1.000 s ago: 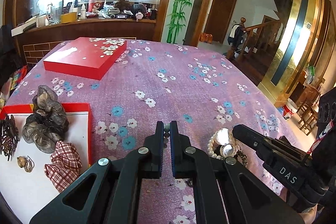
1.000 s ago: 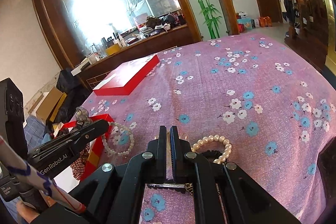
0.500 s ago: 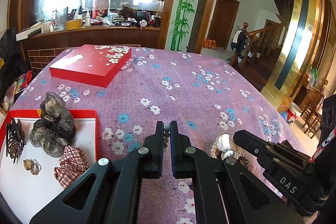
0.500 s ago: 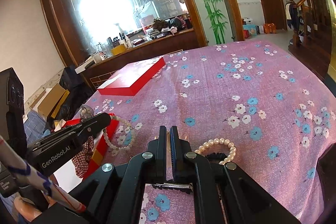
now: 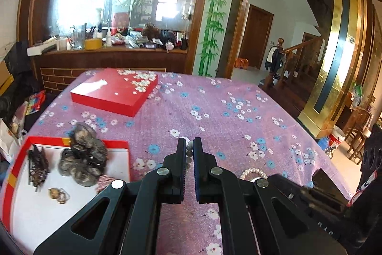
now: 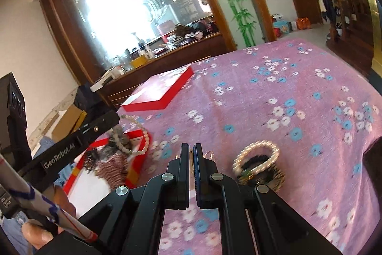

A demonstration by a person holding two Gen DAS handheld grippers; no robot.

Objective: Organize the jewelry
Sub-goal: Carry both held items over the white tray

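Observation:
My left gripper (image 5: 189, 147) is shut on a grey-white bead bracelet (image 5: 189, 152); in the right wrist view the bracelet (image 6: 133, 135) hangs from it above the red-rimmed white tray (image 6: 138, 173). The tray (image 5: 71, 202) holds dark scrunchies (image 5: 82, 159), a plaid scrunchie (image 6: 112, 169), a dark hair claw (image 5: 38, 163) and a small gold piece (image 5: 57, 194). My right gripper (image 6: 191, 154) is shut on a clear-ended hair clip (image 6: 210, 155), low over the purple cloth. A pearl bracelet over black hair ties (image 6: 259, 164) lies right of it.
A red flat box lid (image 5: 114, 92) lies at the far left of the flowered purple tablecloth (image 5: 226, 116). A cluttered wooden counter (image 5: 107, 51) stands behind the table. A staircase (image 5: 293, 61) is to the far right.
My left gripper has lifted and moved left with the bead bracelet, now over the tray's edge. My right gripper has lifted slightly with the clip; both views tilted upward.

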